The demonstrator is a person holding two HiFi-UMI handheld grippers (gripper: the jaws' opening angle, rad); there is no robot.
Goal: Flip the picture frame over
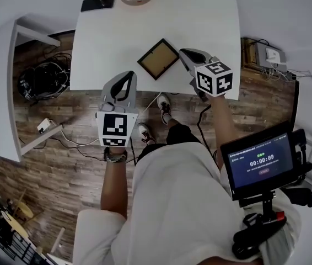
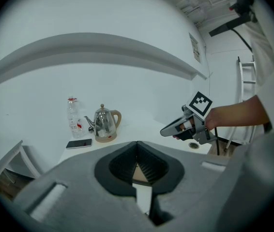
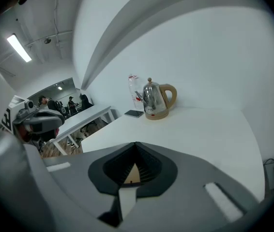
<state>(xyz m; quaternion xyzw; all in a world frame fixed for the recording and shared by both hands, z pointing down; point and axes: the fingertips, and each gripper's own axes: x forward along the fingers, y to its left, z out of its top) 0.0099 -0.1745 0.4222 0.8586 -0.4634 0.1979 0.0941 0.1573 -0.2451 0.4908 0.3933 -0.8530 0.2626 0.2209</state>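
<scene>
At the left of the head view, the left gripper (image 1: pixel 126 75) is held off the near edge of the white table (image 1: pixel 211 15), pointed toward 12 o'clock. In its own view the jaws are seen pressed together at the tips, with nothing gripped; only a sliver of brown surface beyond shows through the gap behind them.

The picture frame (image 1: pixel 158 58) is found lying flat near the table's front edge, set cornerwise like a diamond, with a brown panel inside a dark border facing up. Its longer sides are judged to run from about 7 o'clock to 1 o'clock. From the left gripper it lies toward 1 o'clock, clearly apart.

At the right, the right gripper (image 1: pixel 183 52) is held with its tip just beside the frame's 3 o'clock corner, so the frame lies toward 9 o'clock from it. Its jaws are likewise closed up, and nothing is held between them. No touch on the frame can be made out.

The right gripper is judged the nearer, with that corner best placed for any lift. Whether the brown side is the front or the back cannot be told.
</scene>
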